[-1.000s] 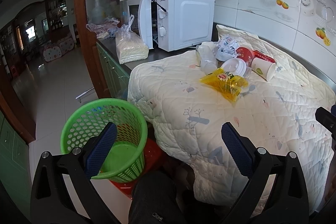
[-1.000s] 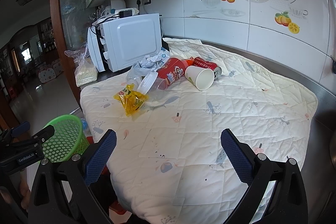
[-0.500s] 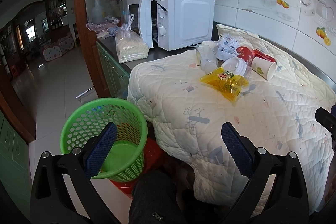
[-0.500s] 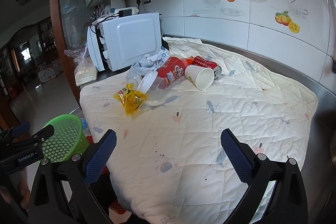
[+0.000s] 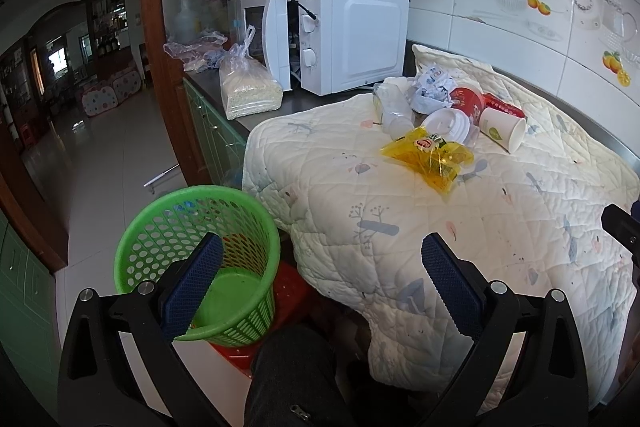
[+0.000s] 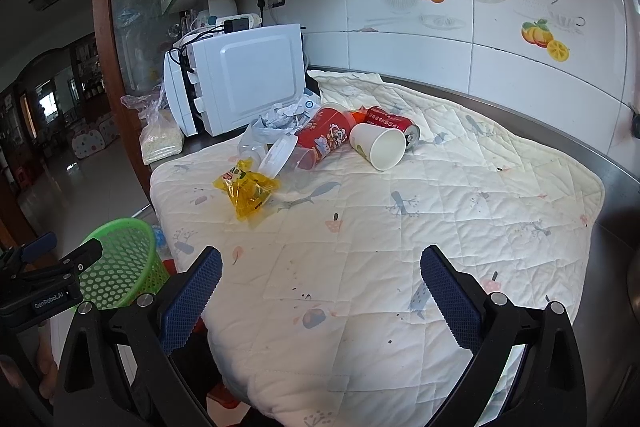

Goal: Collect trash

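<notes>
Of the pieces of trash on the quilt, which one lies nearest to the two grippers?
The yellow snack wrapper. It lies alone at the front of the pile; the paper cup and red can lie behind it.

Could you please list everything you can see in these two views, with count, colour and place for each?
Quilted cloth: one, cream, over the counter.
Snack wrapper: one, yellow, nearest of the trash pile.
Plastic lid: one, white, behind the wrapper.
Snack tub: one, red, lying on its side.
Paper cup: one, white, on its side.
Can: one, red, behind the cup.
Crumpled paper: one wad, white, back of the pile.
Basket: one, green, on the floor by the counter.
Microwave: one, white, door ajar.
Bag: one, clear, beside the microwave.
Left gripper: jaws open, empty.
Right gripper: jaws open, empty.
</notes>
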`<state>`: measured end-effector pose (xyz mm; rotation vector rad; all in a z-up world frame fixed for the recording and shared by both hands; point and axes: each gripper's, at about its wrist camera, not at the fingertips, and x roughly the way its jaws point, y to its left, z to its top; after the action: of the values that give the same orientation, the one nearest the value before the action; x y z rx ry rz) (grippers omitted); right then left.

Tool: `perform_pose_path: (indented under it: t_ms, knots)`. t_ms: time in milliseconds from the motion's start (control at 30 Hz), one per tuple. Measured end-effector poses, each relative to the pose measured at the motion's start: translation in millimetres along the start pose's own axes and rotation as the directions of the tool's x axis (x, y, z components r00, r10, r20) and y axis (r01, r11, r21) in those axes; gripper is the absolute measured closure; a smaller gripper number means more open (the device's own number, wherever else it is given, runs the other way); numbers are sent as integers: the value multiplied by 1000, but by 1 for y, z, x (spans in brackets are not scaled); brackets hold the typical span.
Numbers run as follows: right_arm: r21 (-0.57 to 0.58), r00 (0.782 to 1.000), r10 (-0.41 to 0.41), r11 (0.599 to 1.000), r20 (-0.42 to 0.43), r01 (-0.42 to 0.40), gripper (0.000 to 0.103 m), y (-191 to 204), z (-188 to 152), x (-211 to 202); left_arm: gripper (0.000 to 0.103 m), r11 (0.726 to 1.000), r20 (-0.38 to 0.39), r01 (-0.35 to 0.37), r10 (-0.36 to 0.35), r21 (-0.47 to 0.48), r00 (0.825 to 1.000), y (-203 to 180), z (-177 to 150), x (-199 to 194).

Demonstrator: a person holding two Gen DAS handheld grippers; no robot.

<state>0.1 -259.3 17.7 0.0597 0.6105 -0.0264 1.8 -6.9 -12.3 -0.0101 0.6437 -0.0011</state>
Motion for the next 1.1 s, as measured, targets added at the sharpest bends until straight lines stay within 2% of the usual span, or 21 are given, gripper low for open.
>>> perform_pose_path:
  t_ms: [633,1100]
  knots:
    - [8,1000,-4,1000,-10,4,7,-6,-4,8,5,1000,-15,26,-26,15,1000,-2,4,7]
    - [40,997,-63,997,-40,64,7,-30,-8,30,5,997,-44,55,-53,52,998,-2,13,35]
